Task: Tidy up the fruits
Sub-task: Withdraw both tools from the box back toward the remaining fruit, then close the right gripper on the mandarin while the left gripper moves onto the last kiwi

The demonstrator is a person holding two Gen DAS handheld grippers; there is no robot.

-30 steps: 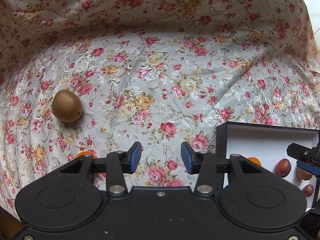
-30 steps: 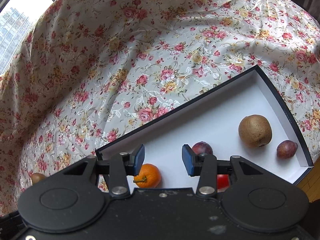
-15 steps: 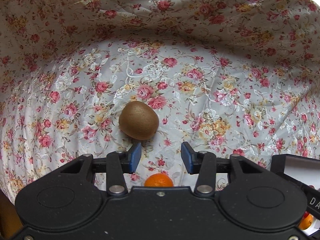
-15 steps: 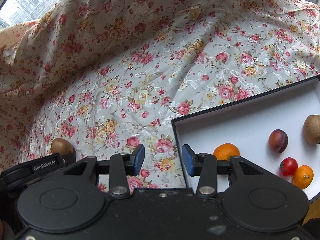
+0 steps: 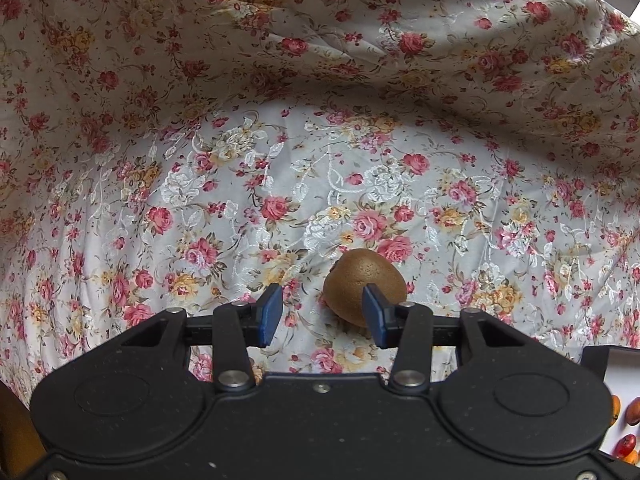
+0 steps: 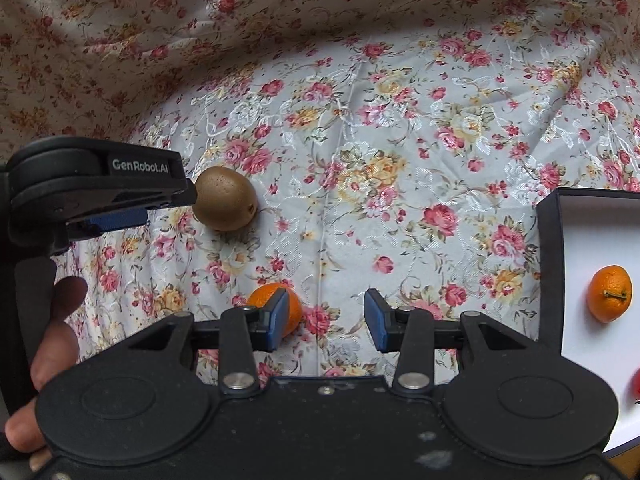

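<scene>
Left hand-held gripper [image 5: 322, 316] is the nearer one to the kiwi [image 5: 364, 286]; its jaws are spread and empty. Kiwi lies on the floral cloth [image 5: 320, 184], just ahead of that gripper and off to the right of its centre line, partly behind the right blue pad [image 5: 374, 316], not squarely between the pads. Touching or just short, can't tell. In the right wrist view the kiwi's long axis runs roughly left-right, tilted a bit. My read: the left gripper needs a small shift right before closing.

Right hand-held gripper [image 6: 326, 318], also spread and empty, sits near a loose orange [image 6: 276, 310] lying partly behind its left pad. White box [image 6: 550, 240] is at far right, with another orange [image 6: 609, 293] inside.
</scene>
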